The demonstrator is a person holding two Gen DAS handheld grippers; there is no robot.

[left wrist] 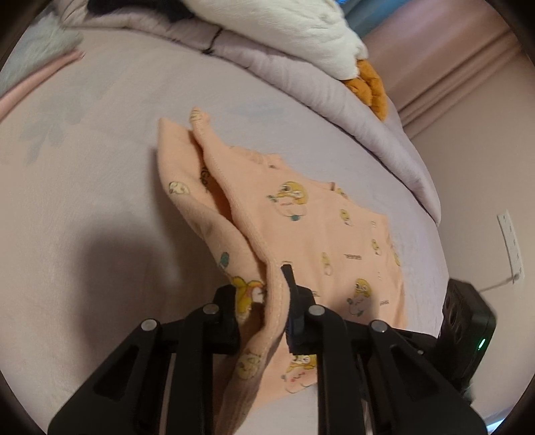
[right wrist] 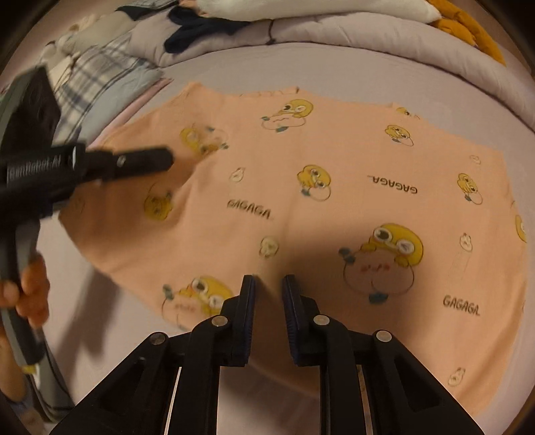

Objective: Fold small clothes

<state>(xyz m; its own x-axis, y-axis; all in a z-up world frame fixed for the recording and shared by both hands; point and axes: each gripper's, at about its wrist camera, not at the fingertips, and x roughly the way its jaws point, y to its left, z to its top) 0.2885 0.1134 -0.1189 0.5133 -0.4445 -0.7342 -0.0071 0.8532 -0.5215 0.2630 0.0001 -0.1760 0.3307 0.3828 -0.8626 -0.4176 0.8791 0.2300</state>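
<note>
A small peach top printed with yellow cartoon ducks and "GAGAGA" lies spread on the pale lilac bed sheet. In the left wrist view the top has its left side lifted into a raised fold. My left gripper is shut on that hemmed edge. From the right wrist it shows as a blurred black gripper at the top's left side, held by a hand. My right gripper stands over the top's near part, its jaws narrow with a ridge of cloth pinched between them.
A lilac quilt is bunched along the far side with a white plush toy with orange feet on it. Plaid cloth and a dark garment lie far left. A black device and wall socket are at right.
</note>
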